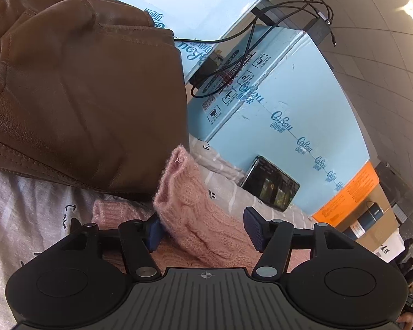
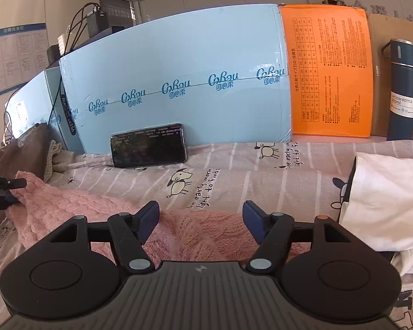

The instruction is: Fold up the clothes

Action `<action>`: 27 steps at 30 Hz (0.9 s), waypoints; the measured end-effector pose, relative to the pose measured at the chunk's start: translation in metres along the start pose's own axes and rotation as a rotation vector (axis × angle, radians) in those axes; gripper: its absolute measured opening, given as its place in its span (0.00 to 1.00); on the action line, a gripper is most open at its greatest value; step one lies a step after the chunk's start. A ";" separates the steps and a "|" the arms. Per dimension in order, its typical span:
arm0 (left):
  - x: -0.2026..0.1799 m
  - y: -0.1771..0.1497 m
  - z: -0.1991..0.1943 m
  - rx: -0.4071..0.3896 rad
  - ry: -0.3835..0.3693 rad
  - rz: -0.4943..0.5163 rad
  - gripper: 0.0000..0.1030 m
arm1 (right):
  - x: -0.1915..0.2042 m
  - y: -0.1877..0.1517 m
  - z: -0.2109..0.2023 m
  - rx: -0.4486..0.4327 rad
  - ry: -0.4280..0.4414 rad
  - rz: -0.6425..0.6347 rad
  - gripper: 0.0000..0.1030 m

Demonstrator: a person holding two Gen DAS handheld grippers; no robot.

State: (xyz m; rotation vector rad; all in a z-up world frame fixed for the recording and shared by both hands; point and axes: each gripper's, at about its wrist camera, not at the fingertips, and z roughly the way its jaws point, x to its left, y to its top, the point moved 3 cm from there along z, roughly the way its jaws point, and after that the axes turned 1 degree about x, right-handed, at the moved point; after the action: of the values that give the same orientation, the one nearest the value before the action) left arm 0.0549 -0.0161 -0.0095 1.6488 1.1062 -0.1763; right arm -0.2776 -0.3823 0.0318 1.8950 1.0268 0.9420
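My left gripper (image 1: 203, 229): jaws apart, one pink cable-knit sweater (image 1: 195, 220) lying between them, pads not pressing. My right gripper (image 2: 201, 221): jaws apart over the same sweater's hem, nothing pinched. One brown leather jacket (image 1: 82, 96) crowds the left side. One white folded garment (image 2: 385, 200) lies right. Printed striped bedsheet (image 2: 234, 170) lies bare ahead, ending at two pale blue cardboard boxes (image 2: 179, 55).

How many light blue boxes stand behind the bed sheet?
2: the large light blue box behind the phone, the smaller box left of it. Others may be hidden.
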 end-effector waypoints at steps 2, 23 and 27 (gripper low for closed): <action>-0.002 -0.001 0.002 -0.006 0.051 0.001 0.55 | -0.005 -0.001 -0.011 -0.021 0.039 0.074 0.71; -0.022 -0.023 -0.069 -0.267 0.154 0.026 0.08 | -0.043 -0.053 -0.073 -0.079 -0.049 0.286 0.32; -0.024 -0.024 -0.062 -0.241 0.132 0.035 0.08 | -0.048 -0.045 -0.060 -0.067 -0.120 0.296 0.11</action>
State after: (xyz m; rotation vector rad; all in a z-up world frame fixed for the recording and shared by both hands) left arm -0.0014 0.0201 0.0132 1.4784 1.1493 0.0876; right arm -0.3625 -0.3917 0.0073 2.0553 0.6475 1.0005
